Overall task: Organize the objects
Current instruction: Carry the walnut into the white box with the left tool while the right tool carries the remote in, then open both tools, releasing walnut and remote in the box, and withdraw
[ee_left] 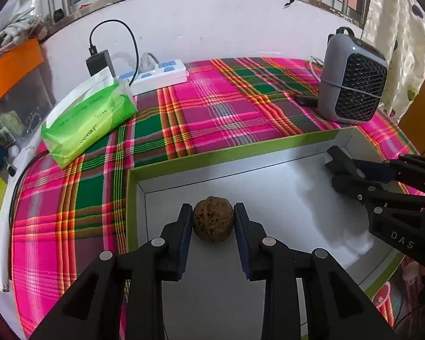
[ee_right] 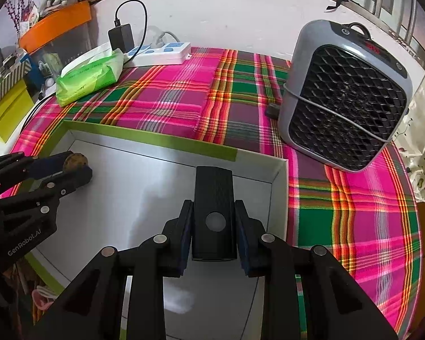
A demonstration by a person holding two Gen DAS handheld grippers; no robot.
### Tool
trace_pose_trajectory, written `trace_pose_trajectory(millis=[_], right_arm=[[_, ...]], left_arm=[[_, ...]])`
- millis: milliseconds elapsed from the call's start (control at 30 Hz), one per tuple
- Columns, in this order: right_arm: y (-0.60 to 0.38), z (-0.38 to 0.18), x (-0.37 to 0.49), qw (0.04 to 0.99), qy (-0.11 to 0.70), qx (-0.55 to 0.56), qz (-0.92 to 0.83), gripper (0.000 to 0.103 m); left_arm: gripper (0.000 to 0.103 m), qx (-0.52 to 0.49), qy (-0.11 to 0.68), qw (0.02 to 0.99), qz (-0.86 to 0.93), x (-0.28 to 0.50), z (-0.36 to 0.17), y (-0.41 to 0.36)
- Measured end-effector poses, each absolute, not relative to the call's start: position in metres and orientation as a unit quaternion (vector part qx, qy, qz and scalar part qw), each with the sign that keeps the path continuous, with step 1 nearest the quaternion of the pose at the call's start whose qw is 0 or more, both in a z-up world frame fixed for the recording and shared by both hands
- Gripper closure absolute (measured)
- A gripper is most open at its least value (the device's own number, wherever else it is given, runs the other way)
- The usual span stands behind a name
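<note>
- Walnut (ee_left: pixel 213 219) is pinched between the pads of the left gripper (ee_left: pixel 213 228), jaws closed on both sides of it, right over the near-left part of the box floor. Can't tell if it's resting on the floor or hanging just above it.
- Same deal on the other side: the right gripper (ee_right: pixel 214 226) has its jaws clamped on a small black device (ee_right: pixel 214 212) with a round grey button on top, held upright-ish over the right half of the box.
- Both of those sit inside the shallow box (ee_left: pixel 201 157), white inside with a green rim. From the left wrist view the right gripper shows at the box's far right corner; from the right wrist view the left gripper comes in from the left edge with the walnut poking out at its tip.
- Box sits on the counter, on a pink-and-green plaid cloth (ee_left: pixel 212 99).
- Further back on the right there's a grey fan heater (ee_right: pixel 345 96) with a black mesh front, and a small dark thing just beside its base.
- Back left: a green tissue pack (ee_left: pixel 90 116), then a white power strip (ee_left: pixel 161 75) against the wall with a black charger (ee_left: pixel 99 62) plugged in.
</note>
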State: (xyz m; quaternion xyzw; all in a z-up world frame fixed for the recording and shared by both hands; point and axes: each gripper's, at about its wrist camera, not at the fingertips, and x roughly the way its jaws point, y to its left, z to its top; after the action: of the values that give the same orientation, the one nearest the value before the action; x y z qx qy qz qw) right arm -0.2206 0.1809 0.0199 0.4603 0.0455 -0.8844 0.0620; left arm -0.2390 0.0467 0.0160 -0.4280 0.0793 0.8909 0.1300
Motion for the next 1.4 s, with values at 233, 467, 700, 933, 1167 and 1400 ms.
trace_pose_trajectory(millis=[233,467,700,933,1167,1400], right_arm=[[0.18,0.02,-0.222,0.061,0.047,0.456,-0.886,0.074],[0.181,0.019,-0.222,0.06,0.044,0.453,-0.888,0.074],[0.18,0.019,-0.222,0.065,0.039,0.451,-0.889,0.069],[0.177,0.022,-0.219,0.067,0.037,0.445,-0.892,0.055],[0.178,0.033,-0.206,0.068,0.034,0.429,-0.9,0.054],[0.178,0.053,-0.176,0.074,0.026,0.408,-0.91,0.054]], left_arm=[[0.076,-0.433,0.078,0.13,0.889,-0.241,0.012,0.047],[0.075,-0.433,0.077,0.131,0.888,-0.24,0.012,0.047],[0.073,-0.434,0.072,0.134,0.888,-0.241,0.012,0.045],[0.067,-0.435,0.062,0.138,0.887,-0.239,0.016,0.043],[0.066,-0.417,0.058,0.147,0.895,-0.225,0.03,0.039],[0.066,-0.395,0.055,0.161,0.903,-0.193,0.049,0.031]])
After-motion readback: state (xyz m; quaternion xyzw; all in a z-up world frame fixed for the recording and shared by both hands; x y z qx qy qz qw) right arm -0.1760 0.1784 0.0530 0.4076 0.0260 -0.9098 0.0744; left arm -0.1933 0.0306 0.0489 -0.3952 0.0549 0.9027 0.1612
